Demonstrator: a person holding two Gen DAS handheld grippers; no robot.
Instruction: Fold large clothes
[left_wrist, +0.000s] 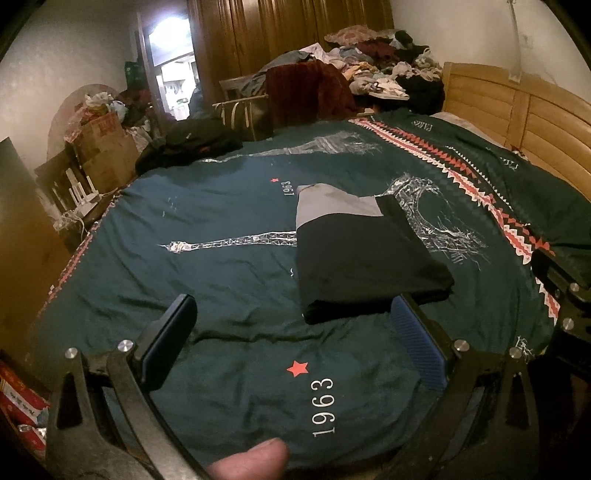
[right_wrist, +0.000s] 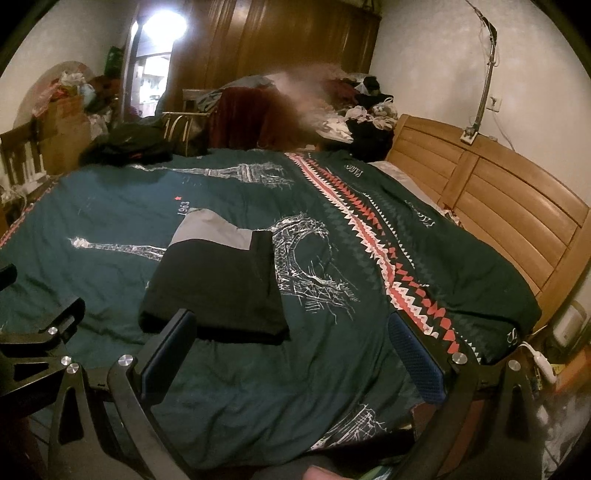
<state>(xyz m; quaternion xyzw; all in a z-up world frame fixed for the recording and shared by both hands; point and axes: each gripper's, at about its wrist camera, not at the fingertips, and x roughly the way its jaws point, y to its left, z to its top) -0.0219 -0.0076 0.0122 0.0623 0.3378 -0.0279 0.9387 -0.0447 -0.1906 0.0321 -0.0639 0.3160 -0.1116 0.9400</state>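
- Both tongs hang over a bed with their fingers spread apart, gripping nothing.
- Left tongs (left_wrist: 291, 325) sit low in the left view, blue pads facing each other; the right pad lies just in front of the folded garment's near corner, though contact cannot be confirmed.
- Right tongs (right_wrist: 291, 343) sit low in the right view; the left finger overlaps the garment's near edge in that view, and whether it touches cannot be told.
- Folded garment (left_wrist: 362, 254), black with a grey band at its far end, lies flat as a neat rectangle near the middle of the bed.
- Bedspread (left_wrist: 221, 266) is dark green, printed with white towers, red stars and "1963", with a red and white zigzag stripe toward the headboard.
- Wooden headboard (right_wrist: 509, 206) stands at the right.
- Pile of mixed clothes (left_wrist: 376, 70) is heaped beyond the far end of the bed.
- Fingertip (left_wrist: 255, 461) shows at the bottom edge of the left view.
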